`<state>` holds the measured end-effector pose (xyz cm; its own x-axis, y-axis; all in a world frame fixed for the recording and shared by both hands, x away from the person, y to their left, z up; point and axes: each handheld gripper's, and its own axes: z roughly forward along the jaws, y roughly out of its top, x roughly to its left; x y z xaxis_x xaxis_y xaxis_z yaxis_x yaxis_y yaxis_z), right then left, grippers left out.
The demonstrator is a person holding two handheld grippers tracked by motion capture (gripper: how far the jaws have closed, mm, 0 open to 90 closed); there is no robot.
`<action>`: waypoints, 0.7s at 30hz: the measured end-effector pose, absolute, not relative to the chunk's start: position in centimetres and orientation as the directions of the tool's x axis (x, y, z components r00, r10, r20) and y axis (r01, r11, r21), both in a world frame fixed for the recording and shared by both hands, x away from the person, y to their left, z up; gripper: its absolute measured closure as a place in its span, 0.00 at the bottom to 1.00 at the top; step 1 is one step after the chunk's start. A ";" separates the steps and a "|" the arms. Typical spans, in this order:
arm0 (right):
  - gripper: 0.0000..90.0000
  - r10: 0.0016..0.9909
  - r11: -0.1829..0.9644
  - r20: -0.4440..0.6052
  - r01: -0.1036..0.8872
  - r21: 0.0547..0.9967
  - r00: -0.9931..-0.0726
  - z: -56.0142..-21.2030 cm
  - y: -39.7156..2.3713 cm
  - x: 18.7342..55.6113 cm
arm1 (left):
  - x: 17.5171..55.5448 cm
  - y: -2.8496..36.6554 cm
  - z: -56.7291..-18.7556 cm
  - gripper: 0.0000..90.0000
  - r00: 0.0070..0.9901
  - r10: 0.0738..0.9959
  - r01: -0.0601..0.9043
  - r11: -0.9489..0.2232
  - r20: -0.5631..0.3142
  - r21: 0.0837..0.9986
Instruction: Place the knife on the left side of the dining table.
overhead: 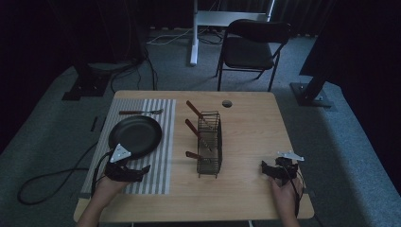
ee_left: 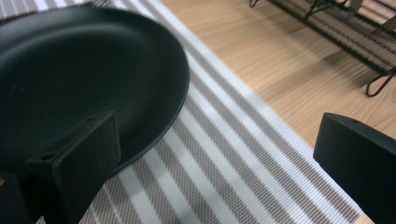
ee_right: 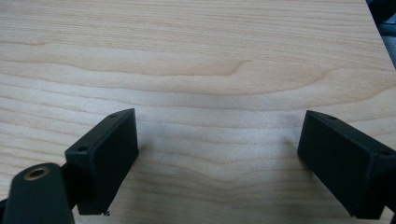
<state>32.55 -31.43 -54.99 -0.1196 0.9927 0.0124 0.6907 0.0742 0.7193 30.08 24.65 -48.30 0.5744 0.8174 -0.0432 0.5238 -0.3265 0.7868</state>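
A black plate (overhead: 135, 135) lies on a grey-and-white striped placemat (overhead: 166, 142) on the left half of the wooden table (overhead: 250, 137). My left gripper (overhead: 135, 169) sits at the plate's near edge, open. In the left gripper view (ee_left: 219, 140) one jaw is over the plate (ee_left: 79, 70) rim and the other over the placemat (ee_left: 224, 154) edge, with nothing between them. My right gripper (overhead: 274, 167) rests near the table's front right, open. Between its jaws in the right gripper view (ee_right: 217, 135) is only bare wood (ee_right: 210, 60).
A black wire rack (overhead: 209, 142) stands mid-table with three brown-handled utensils (overhead: 191, 127) leaning out of it. A brown-handled fork (overhead: 141, 112) lies at the placemat's far end. A round hole (overhead: 227, 103) is near the table's far edge. Beyond the table stands a black chair (overhead: 253, 45).
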 end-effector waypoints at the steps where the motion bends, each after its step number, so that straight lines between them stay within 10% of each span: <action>1: 0.13 0.993 0.075 0.012 0.691 0.719 -0.120 -55.0 -31.4 32.6 | 30.2 24.6 -48.2 0.01 0.579 0.814 0.520 -0.328 -0.043 0.789; 21: 0.13 0.993 0.077 0.010 0.690 0.720 -0.121 -55.0 -31.4 32.6 | 33.1 21.5 -44.5 0.01 0.667 0.743 0.443 -0.339 -0.052 0.830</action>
<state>32.55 -31.45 -55.00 -0.1212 0.9926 0.0105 0.6895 0.0766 0.7202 33.07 21.53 -44.50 0.6674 0.7428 -0.0522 0.4427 -0.3394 0.8299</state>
